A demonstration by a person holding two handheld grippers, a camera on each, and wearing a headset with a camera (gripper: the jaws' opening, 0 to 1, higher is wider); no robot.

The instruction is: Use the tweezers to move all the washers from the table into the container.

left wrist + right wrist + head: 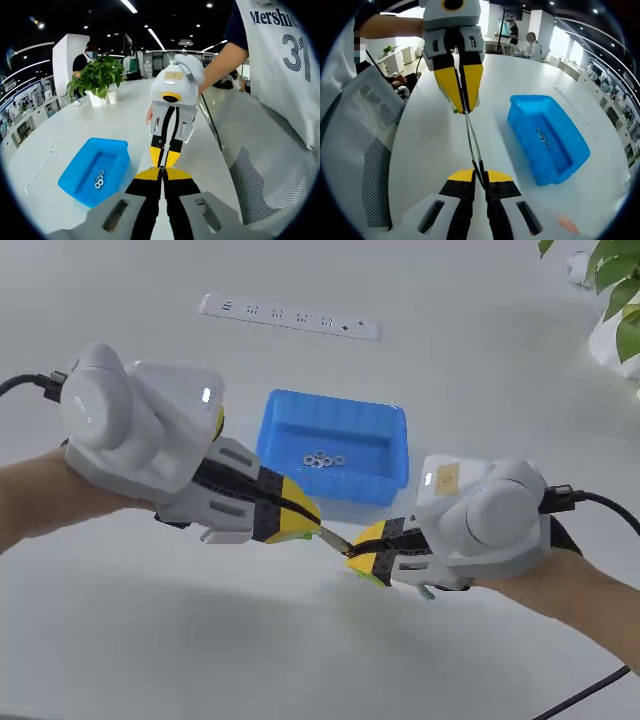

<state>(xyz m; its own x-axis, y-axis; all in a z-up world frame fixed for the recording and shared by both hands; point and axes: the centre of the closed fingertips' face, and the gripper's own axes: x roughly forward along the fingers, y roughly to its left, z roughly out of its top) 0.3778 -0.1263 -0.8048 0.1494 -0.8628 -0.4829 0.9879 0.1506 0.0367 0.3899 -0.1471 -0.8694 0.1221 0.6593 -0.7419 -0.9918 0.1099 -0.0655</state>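
My left gripper (pixel 308 522) and right gripper (pixel 362 552) meet tip to tip above the white table, just in front of the blue container (pixel 385 480). Thin metal tweezers (pixel 471 142) span the gap between them. In the right gripper view they run from my right gripper (pixel 480 179) up into the shut yellow jaws of the left gripper (pixel 462 102). Both grippers are shut on the tweezers, one at each end. Several washers (pixel 323 460) lie clustered on the container's floor, and also show as washers (pixel 98 180) in the left gripper view.
A white power strip (pixel 290 317) lies at the far side of the table. A potted plant (pixel 615 300) stands at the back right. A mesh chair (pixel 365 130) is beside the table, and people stand in the background.
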